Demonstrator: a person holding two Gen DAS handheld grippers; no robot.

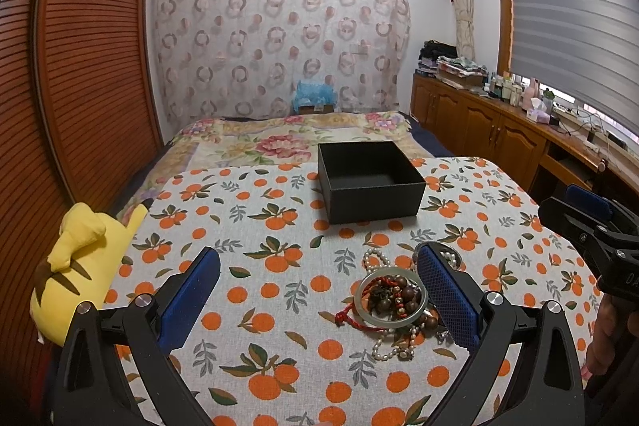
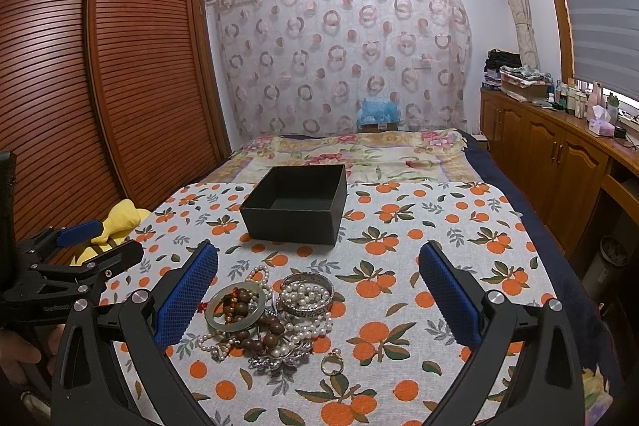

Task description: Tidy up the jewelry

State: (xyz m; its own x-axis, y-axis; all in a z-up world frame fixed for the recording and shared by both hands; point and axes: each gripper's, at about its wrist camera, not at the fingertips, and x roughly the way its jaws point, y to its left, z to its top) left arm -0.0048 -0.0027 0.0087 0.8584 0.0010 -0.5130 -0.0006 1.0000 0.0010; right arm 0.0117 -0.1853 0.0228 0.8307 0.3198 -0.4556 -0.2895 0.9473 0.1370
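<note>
A pile of jewelry point(image 2: 271, 314) lies on the orange-print tablecloth point(image 2: 399, 306): a pale green bangle point(image 2: 235, 306), brown wooden beads, pearl strands, a silver bangle point(image 2: 306, 292), a silver brooch and a gold ring point(image 2: 331, 362). The pile also shows in the left wrist view point(image 1: 393, 300). An open, empty black box point(image 1: 369, 180) stands behind it, also in the right wrist view point(image 2: 295, 206). My left gripper point(image 1: 319, 290) is open, the pile by its right finger. My right gripper point(image 2: 319, 290) is open above the pile.
A yellow plush toy point(image 1: 80, 266) lies at the cloth's left edge. A bed with a floral blanket point(image 1: 287, 138) lies behind the table. A wooden wardrobe point(image 1: 80, 66) stands on the left, low cabinets point(image 1: 499, 130) with clutter on the right.
</note>
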